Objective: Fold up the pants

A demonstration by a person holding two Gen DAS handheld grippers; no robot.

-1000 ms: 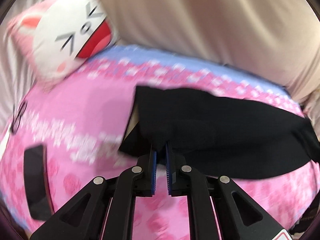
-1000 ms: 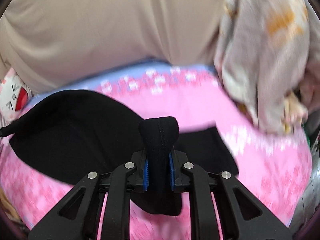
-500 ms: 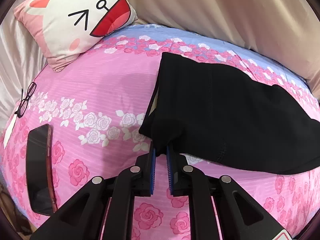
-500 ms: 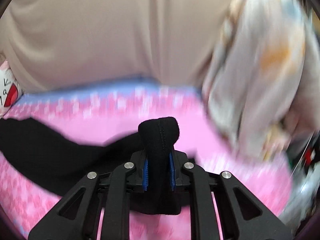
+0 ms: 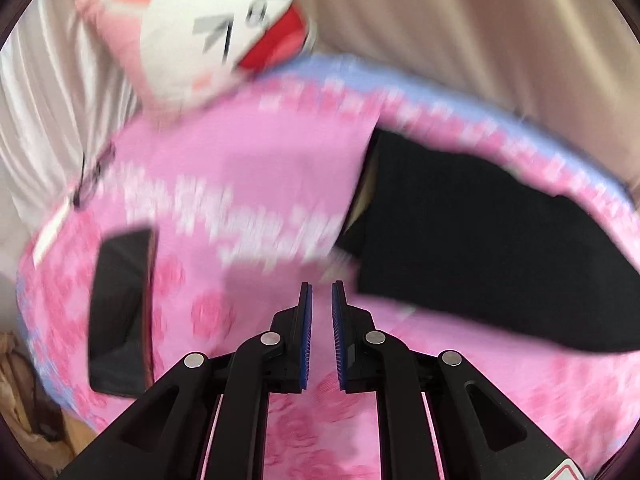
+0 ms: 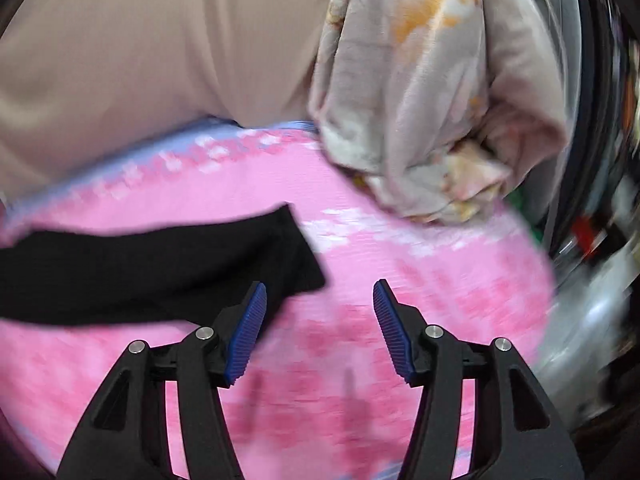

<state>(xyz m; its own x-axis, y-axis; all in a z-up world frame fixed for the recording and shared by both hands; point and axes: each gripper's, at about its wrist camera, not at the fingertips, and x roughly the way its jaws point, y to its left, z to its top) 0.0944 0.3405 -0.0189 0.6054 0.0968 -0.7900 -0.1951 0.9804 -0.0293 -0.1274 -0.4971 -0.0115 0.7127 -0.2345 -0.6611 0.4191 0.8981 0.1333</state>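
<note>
Black cloth on pink: the pants lie flat in a long band across the rose-printed bedspread, well up toward its far blue border, and neither tool has hold of them. The left gripper is pinched almost closed on nothing, its tips just short of the waist end; the right gripper is spreading its jaws with only bedspread between them, the hem corner lying just beside its left finger. I'd judge a lengthwise fold has just been laid down and let go, so the next move calls for fresh grips at one end to carry it over the other. Room is decent in front, but a dark phone and glasses sit left of the waist, the cat cushion behind, and a crumpled floral blanket crowds the hem side.
</note>
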